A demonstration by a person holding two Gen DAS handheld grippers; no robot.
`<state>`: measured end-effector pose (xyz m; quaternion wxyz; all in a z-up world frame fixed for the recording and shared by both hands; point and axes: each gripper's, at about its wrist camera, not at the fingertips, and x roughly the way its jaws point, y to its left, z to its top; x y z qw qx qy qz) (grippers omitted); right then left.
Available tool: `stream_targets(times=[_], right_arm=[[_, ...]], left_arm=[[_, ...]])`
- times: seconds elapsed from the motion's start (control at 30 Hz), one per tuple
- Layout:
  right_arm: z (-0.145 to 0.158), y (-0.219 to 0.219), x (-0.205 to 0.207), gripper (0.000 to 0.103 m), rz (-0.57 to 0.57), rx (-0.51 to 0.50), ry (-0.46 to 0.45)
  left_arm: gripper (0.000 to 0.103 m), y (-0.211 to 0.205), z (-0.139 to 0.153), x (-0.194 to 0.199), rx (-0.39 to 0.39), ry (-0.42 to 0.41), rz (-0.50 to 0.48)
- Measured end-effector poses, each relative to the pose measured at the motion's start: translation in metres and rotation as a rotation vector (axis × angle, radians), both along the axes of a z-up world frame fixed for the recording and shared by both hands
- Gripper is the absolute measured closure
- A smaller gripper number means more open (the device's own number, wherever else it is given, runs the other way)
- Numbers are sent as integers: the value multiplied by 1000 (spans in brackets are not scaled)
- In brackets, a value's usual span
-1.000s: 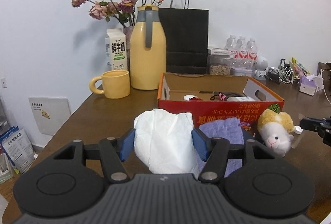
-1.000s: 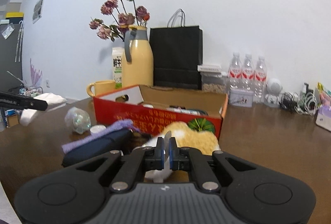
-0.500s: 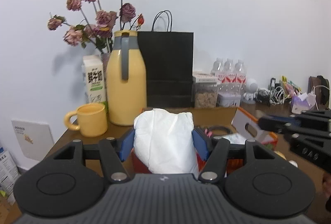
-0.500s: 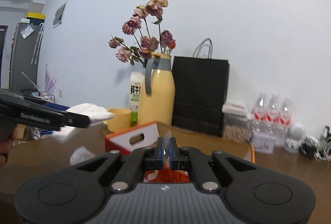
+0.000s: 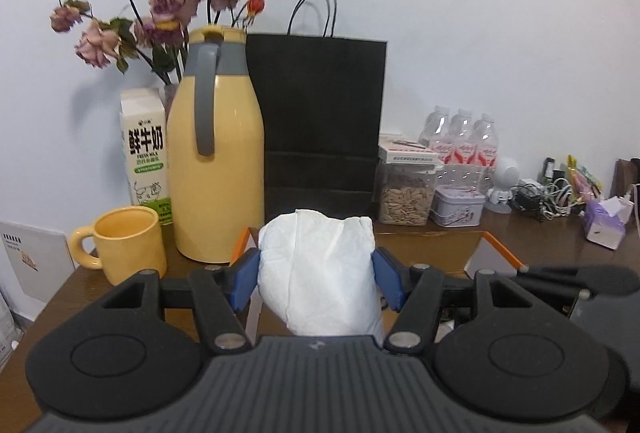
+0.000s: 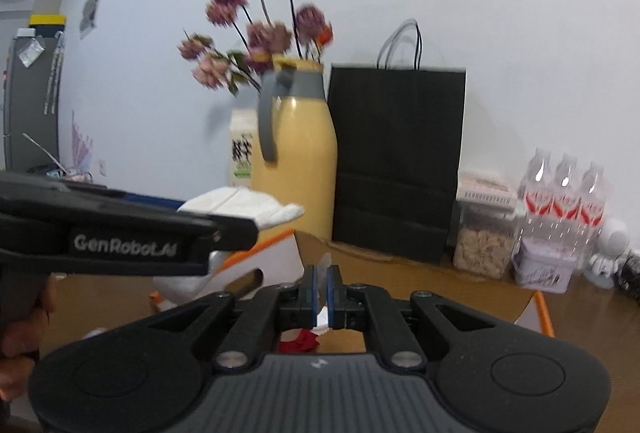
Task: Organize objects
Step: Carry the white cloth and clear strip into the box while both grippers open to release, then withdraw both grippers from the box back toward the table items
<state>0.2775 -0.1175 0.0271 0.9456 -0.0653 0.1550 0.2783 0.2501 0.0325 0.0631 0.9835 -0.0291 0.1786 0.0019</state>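
White crumpled tissue wad (image 5: 318, 273) pinched between blue pads of left hand-held gripper (image 5: 318, 279), carried over open cardboard box (image 5: 494, 253). Right hand-held gripper (image 6: 321, 287) pressed together on thin clear plastic scrap (image 6: 323, 262), also above box, red item (image 6: 298, 341) visible below. Risks judged: soft wad likely to slip or spring free if squeeze eased early, landing on table (image 5: 100, 297) outside box; yellow jug (image 5: 216, 169) and yellow mug (image 5: 128, 243) at 10 o'clock of wad, near enough for a sideways swing to knock; two grippers close together, collision possible during release.
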Motion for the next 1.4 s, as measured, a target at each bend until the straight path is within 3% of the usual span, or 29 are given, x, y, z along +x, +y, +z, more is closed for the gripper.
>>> stream_targets(times=[0.33, 0.53, 0.6, 0.63, 0.67, 0.77, 0.87, 1.4], right_arm=[[-23, 0, 37, 97, -34, 15, 126], [-23, -1, 37, 91, -57, -5, 137], [-23, -3, 37, 82, -71, -5, 139], [-22, -4, 37, 69, -81, -3, 138], [-22, -5, 36, 53, -94, -3, 136], [-21, -7, 36, 22, -117, -11, 136], [-20, -8, 38, 2, -135, -15, 147], [-3, -16, 25, 0, -140, -7, 116]], left_arm=[[40, 4, -28, 46, -8, 102, 11], [20, 2, -27, 41, 0, 96, 8], [11, 2, -26, 38, -2, 82, 15], [2, 2, -25, 36, -4, 75, 18], [0, 2, -24, 35, -6, 68, 21], [0, 1, -22, 35, -8, 69, 27], [0, 2, -22, 36, -9, 73, 36], [0, 2, -4, 18, -21, 22, 30]])
